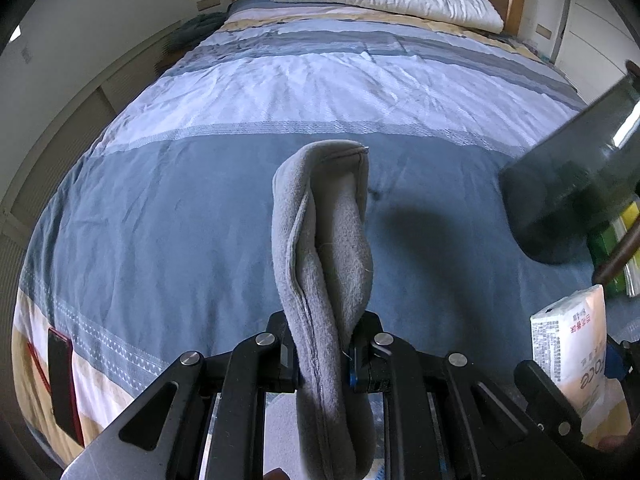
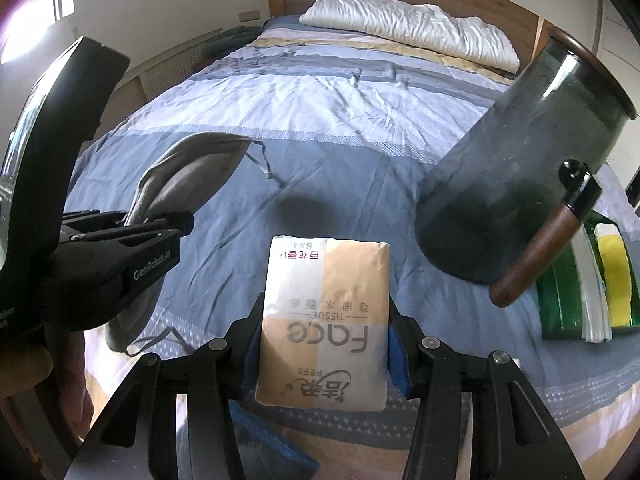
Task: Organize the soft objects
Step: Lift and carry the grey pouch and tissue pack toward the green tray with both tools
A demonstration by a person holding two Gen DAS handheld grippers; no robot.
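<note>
Soft daylight, perhaps window glare, fisheye-warped edges

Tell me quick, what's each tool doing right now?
Left tool: closed on the grey cloth.
Right tool: closed on the tissue pack.

Black hand-held gripper [image 2: 324, 354] with silver screws, blue pads [image 2: 398, 360].

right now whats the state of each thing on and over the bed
left gripper: shut on the grey fleece eye mask
grey fleece eye mask: folded, held up off the bed
right gripper: shut on the beige face tissue pack
beige face tissue pack: sealed, held above the bed
dark round basket with a wooden handle: tilted on the bed
white pillow: lying at the headboard
blue striped quilt: spread, wrinkled
</note>
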